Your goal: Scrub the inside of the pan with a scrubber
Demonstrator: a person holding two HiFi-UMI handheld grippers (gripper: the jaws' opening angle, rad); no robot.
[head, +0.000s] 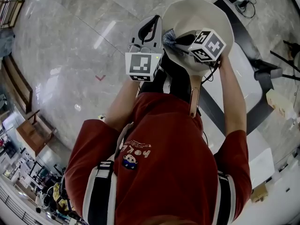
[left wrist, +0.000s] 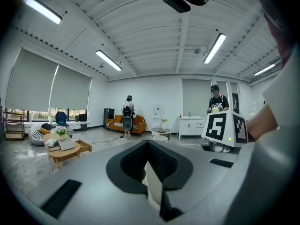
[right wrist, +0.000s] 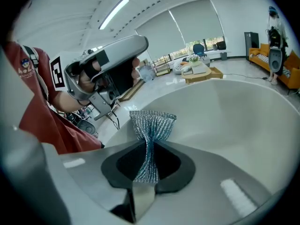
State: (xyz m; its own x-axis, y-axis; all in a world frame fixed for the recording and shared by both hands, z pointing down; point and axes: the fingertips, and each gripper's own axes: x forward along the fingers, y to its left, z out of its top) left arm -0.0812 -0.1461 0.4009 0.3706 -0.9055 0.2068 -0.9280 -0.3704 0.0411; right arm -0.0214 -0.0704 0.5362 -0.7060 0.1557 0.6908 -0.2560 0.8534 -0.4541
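Note:
A cream-white pan (head: 206,20) with a wooden handle (head: 194,100) is up in front of the person's chest, its handle pointing back at them. My right gripper (head: 180,40) is over the pan's inside, shut on a silver mesh scrubber (right wrist: 151,125) whose free end fans out against the pan's pale inner wall (right wrist: 234,121). My left gripper (head: 149,26) is at the pan's left rim, outside the bowl. Its jaws stand shut in the left gripper view, and I see nothing of the pan between them. What holds the pan up is hidden.
Below is a glossy marble floor (head: 79,41). A white table with black bands (head: 243,78) stands to the right, under and behind the pan. A low wooden table (left wrist: 63,151), an orange sofa (left wrist: 123,124) and two standing people are far off in the room.

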